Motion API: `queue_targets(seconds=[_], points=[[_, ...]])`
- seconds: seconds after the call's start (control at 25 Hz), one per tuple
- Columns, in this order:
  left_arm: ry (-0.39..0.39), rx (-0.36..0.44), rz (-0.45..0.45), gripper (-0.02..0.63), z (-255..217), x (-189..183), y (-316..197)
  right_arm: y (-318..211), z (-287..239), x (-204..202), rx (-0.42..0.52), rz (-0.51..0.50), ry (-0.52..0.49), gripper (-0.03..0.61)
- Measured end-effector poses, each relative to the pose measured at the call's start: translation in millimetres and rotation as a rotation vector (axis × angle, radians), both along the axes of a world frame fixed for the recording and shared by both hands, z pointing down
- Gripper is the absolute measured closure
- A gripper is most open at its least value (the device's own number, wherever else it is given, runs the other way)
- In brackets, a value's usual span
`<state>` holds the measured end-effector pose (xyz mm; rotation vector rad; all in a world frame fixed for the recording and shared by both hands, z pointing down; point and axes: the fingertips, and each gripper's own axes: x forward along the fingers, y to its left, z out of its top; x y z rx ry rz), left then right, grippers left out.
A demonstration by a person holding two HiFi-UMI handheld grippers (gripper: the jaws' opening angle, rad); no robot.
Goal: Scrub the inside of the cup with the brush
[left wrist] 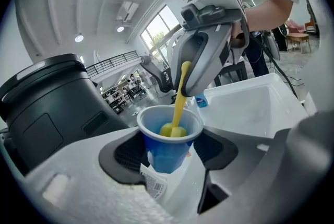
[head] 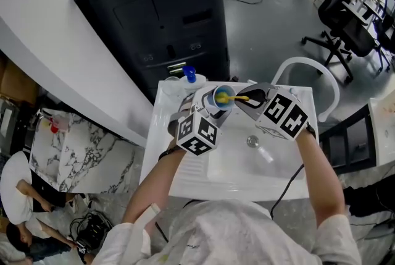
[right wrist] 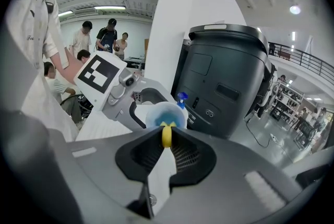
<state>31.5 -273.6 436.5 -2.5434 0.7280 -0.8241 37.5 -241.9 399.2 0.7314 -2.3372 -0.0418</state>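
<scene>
I saw a white sink (head: 247,186) lying beneath the fingers (head: 252,102), with its drain (head: 252,141) just under them. A blue-capped bottle (head: 189,75) stood on the rim just left of them. A big black machine (head: 154,16) rose beyond them, and a white chair (head: 305,60) sat close to their right.

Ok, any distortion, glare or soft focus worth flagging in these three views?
Head view: evenly lit and sharp; the white sink is bright but not blown out. Left gripper view: strong fisheye with dark corners, a bright window behind and a soft nearest foreground; the blue cup and yellow brush are crisp. Right gripper view: same fisheye and vignette, close foreground blurred, background clear.
</scene>
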Motion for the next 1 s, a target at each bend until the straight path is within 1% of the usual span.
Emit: queue_targets(seconds=[0.56,1.0], points=[[0.007,-0.011,-0.022,0.324,2.9,-6.5,-5.5,5.6,-3.7,-17.2,-0.015,-0.031,-0.045,0.543],[-0.001,-0.016,-0.017,0.323,5.0,-6.0,-4.9,2.2,-9.9,-19.7,0.001,-0.018,-0.061,0.543]])
